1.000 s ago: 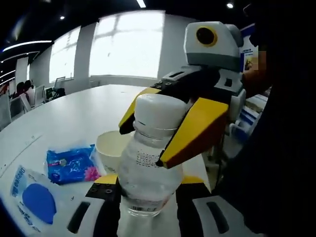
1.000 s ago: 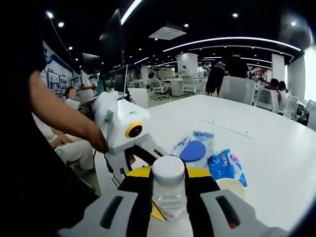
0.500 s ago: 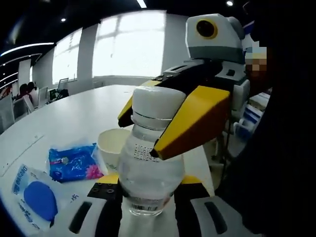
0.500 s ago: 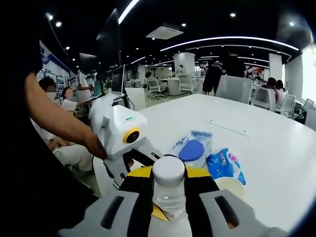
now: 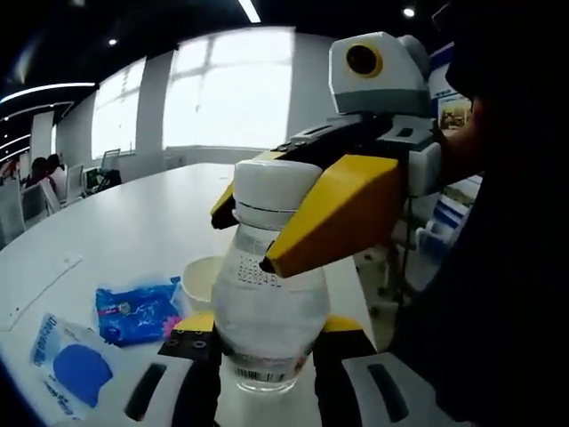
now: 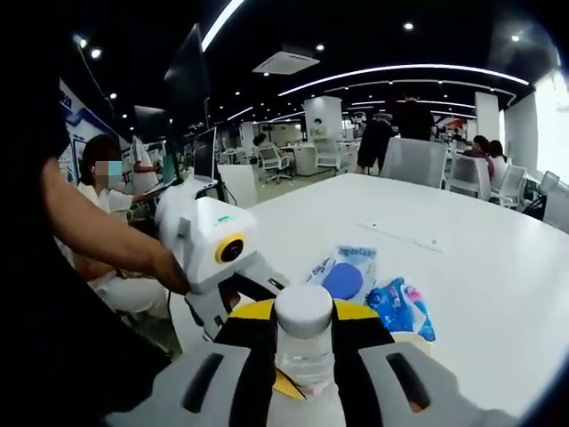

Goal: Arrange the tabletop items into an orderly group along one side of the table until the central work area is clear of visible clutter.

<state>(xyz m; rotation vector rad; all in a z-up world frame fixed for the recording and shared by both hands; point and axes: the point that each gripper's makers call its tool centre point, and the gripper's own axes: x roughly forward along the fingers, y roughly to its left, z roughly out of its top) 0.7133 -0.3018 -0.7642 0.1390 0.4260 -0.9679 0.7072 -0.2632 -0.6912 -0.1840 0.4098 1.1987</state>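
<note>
in the left gripper view, the left gripper point(image 5: 260, 378) has its jaws clenched on the lower body of a clear bottle point(image 5: 267, 302) with a white cap. the right gripper point(image 5: 298, 213) comes in from the right, its yellow jaws grasping the bottle at the cap and neck. just behind the bottle on the white table point(image 5: 124, 222) sits a paper cup point(image 5: 203, 280). left of the bottle lies a blue tissue pack point(image 5: 135, 310), and further left a white pouch with a blue oval point(image 5: 69, 374). beyond the cup the table lies bare toward the windows, and its near edge runs close to the right of the bottle.

in the right gripper view, the right gripper point(image 6: 302, 356) grasps the bottle point(image 6: 303, 342) below its cap. the left gripper point(image 6: 258, 302) reaches in from the left, held by a hand point(image 6: 169, 267). right of the bottle lie the tissue pack point(image 6: 398, 307), the pouch point(image 6: 345, 274) and the cup point(image 6: 411, 342). the table point(image 6: 480, 267) stretches open beyond them.
</note>
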